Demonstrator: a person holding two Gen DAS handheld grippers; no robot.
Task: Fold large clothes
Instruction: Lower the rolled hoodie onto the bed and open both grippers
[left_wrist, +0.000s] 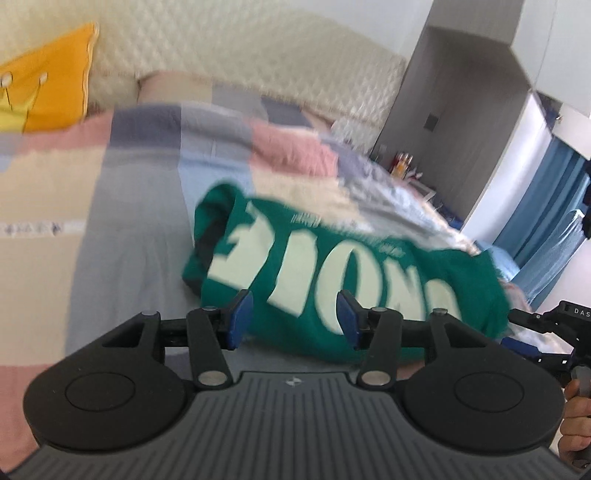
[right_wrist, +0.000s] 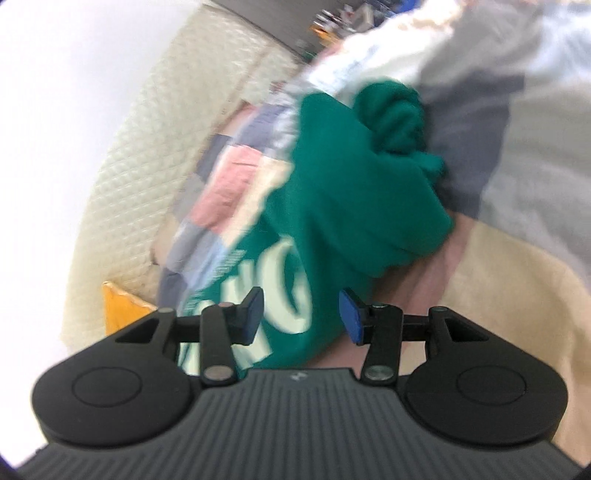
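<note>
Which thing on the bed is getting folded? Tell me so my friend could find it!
Look at the big bed with the patchwork cover of pink, grey and cream squares. In the middle lies a bundled green sweatshirt. It is the only green thing there, with big cream letters across it, unlike the yellow cushion by the headboard.

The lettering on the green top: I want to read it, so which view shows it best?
The left wrist view: the green top lies broadside there, its pale lettering spread across, upside down. The right wrist view catches only a few blurred letters beside bunched fabric.
</note>
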